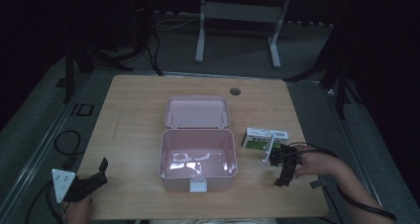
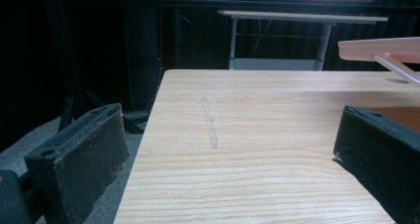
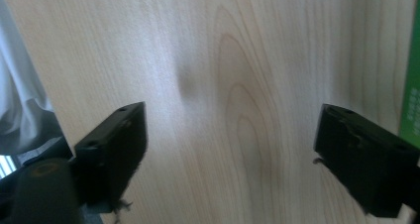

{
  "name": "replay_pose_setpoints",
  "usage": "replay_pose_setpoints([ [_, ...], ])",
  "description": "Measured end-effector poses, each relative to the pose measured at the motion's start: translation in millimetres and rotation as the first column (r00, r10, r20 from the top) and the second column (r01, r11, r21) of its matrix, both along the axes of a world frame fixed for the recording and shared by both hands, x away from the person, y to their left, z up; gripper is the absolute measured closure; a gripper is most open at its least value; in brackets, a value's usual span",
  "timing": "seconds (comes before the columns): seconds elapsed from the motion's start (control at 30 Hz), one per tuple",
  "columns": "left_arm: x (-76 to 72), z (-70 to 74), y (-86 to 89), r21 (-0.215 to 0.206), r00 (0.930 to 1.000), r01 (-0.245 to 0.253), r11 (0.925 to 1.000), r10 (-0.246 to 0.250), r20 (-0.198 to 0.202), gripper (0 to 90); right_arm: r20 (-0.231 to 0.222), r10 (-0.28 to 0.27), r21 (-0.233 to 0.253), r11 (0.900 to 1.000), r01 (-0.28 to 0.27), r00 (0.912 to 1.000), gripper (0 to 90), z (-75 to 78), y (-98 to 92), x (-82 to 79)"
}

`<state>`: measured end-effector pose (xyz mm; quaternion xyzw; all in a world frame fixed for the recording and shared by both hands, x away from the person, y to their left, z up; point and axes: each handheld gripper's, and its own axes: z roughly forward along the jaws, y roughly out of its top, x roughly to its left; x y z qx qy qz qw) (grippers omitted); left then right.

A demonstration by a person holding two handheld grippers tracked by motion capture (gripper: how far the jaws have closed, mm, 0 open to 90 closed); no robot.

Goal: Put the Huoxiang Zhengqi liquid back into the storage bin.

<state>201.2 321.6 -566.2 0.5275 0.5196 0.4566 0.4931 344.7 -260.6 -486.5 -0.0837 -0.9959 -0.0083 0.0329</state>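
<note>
An open pink plastic box (image 1: 198,157) stands mid-table, its lid (image 1: 197,111) folded back and a white latch (image 1: 199,186) on its front wall. Inside I see only glare. Just right of it lies a small white-and-green carton (image 1: 264,138). My right gripper (image 1: 287,172) hovers in front of the carton, open, jaws aimed down at bare wood (image 3: 233,130); the carton's green edge (image 3: 411,85) sits beside one jaw. My left gripper (image 1: 101,172) rests low at the table's front left corner, open and holding nothing (image 2: 225,135), with the pink lid's edge (image 2: 381,48) to the upper right.
The wooden table (image 1: 133,115) has a round cable hole (image 1: 235,91) at the back. The table's left edge (image 2: 148,125) runs close to my left gripper. Cables lie on the grey floor (image 1: 67,142) to the left. A white desk frame (image 1: 237,16) stands beyond the table.
</note>
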Motion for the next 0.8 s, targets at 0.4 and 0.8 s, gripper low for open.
replay_pose_setpoints([
  [0.4, 0.2, 0.0, -0.1, -0.001, 1.0000, 0.000, 1.0000, 0.000, -0.001, 0.2, 0.005, 0.048, -0.008, 0.999, -0.048, 0.9988, 13.5, 10.7, 16.5, 0.3],
  [0.8, 0.1, 0.0, 0.2, -0.001, 1.0000, 0.002, 1.0000, -0.002, 0.000, 0.2, 0.013, 0.085, 0.006, 0.996, -0.085, 0.9963, 13.7, 28.6, 32.3, 5.5],
])
